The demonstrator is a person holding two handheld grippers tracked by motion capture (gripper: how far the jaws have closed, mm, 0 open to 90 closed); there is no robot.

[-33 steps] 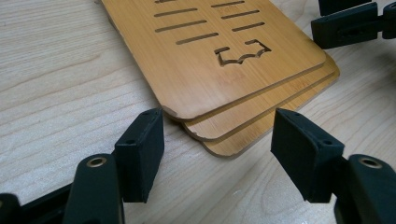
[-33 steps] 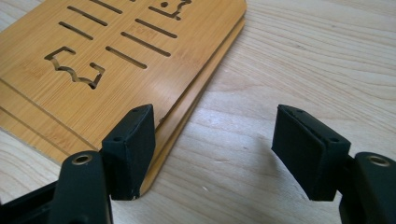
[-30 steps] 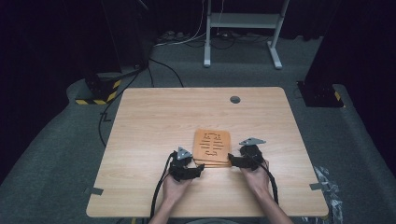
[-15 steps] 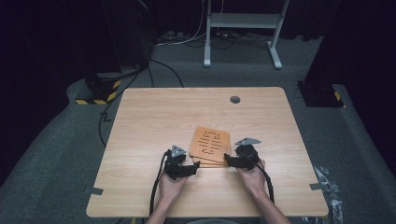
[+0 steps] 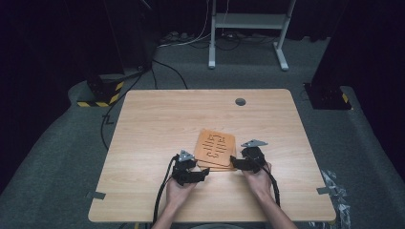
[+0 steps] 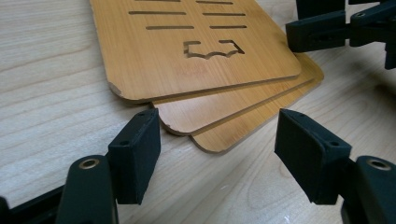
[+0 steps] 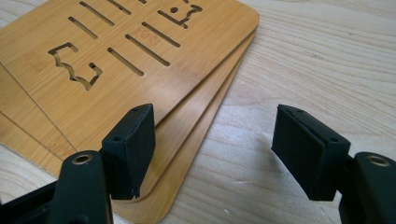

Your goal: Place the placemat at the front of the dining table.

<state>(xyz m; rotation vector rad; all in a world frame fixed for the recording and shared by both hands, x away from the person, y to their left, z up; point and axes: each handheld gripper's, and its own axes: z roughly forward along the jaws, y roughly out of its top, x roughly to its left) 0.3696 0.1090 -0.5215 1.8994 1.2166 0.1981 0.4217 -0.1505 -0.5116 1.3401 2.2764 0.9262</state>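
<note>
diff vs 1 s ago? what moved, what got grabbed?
Both hands drew back slightly toward the person: left tongs down-left, right tongs a touch nearer the table's near edge. Nothing grabbed; both are open beside the stack of bamboo boards. The stack looks unmoved, as does the table.

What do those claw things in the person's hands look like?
Each hand holds a black two-jaw claw, the left claw and the right claw. Each jaw ends in a thick, flat, blocky black pad with small screw holes, and a brass-coloured ring sits at the jaw's base. A grey three-cornered plate tops each one, and a black cable trails back along the bare forearm. No sleeves show.
</note>
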